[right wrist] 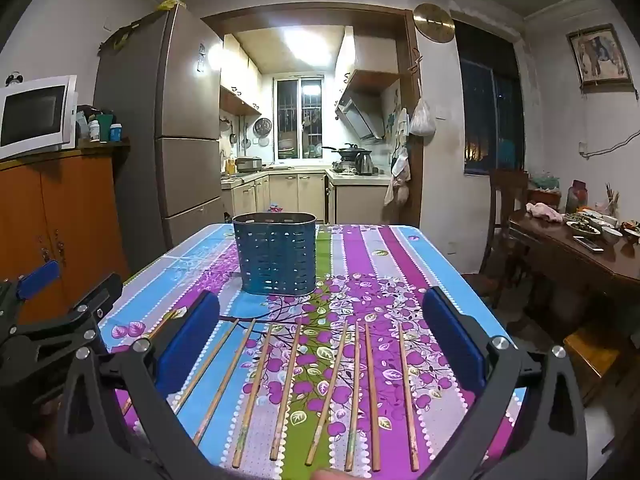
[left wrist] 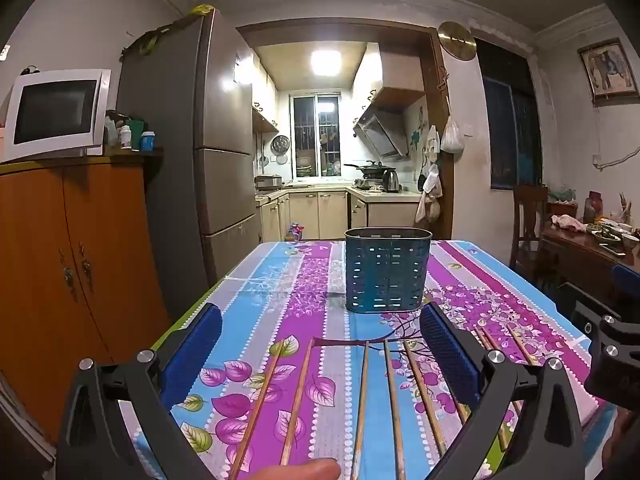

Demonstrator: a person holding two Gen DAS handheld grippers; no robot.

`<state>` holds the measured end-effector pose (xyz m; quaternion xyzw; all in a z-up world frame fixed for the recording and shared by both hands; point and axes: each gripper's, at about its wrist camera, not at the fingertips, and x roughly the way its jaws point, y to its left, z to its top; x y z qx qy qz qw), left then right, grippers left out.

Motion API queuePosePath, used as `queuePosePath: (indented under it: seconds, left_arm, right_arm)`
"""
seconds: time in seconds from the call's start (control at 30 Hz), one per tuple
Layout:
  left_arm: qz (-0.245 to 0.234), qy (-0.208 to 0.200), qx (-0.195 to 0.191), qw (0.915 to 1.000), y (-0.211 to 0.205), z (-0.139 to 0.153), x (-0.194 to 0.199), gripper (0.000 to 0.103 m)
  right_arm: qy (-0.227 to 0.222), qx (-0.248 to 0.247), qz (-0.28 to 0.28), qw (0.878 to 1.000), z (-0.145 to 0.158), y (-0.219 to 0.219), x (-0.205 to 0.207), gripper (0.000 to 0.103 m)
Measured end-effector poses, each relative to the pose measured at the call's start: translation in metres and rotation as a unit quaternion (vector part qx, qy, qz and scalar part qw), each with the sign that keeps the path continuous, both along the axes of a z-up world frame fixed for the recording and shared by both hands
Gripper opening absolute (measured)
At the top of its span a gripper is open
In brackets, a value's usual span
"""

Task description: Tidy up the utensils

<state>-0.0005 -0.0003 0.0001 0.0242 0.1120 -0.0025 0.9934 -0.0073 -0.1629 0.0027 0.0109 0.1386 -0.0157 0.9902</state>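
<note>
Left tool (left wrist: 320, 344): your fingers spread wide, hovering low over the chopsticks (left wrist: 364, 400), gripping nothing.
Right tool (right wrist: 320, 328): likewise spread, empty, above the chopsticks row.
Holder (right wrist: 275, 253): upright, beyond the chopsticks, mid-counter (right wrist: 440, 272).
Edges: counter's right edge near your right tool.

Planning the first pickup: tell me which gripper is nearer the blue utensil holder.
Too close to call. The holder stands ahead and slightly right of the left gripper, and ahead and slightly left of the right gripper. Both are open, hovering over the chopsticks.
</note>
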Motion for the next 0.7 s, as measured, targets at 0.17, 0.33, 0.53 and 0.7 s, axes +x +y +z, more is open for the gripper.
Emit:
queuePosePath:
  seconds: [0.17,0.33,0.53,0.7]
  left_arm:
    - [-0.001,0.006,-0.002,1.0000,0.0007,0.0000,0.0001,0.099]
    - [0.003,0.012,-0.001,0.9999,0.0022,-0.0002,0.0007,0.099]
    - [0.004,0.020,0.001,0.9998,0.0008,-0.0049,0.0043,0.099]
    - [0.006,0.024,0.004,0.9997,-0.0004,-0.0063,0.0062,0.099]
  right_arm:
    - [-0.001,-0.003,-0.001,1.000,-0.0010,0.0008,-0.0010,0.098]
    - [-0.001,-0.004,0.000,1.000,-0.0024,0.0023,-0.0040,0.098]
    - [0.001,-0.005,0.000,1.000,-0.0035,0.0022,-0.0022,0.098]
    - [0.005,-0.005,-0.002,1.000,-0.0079,0.0016,0.0002,0.098]
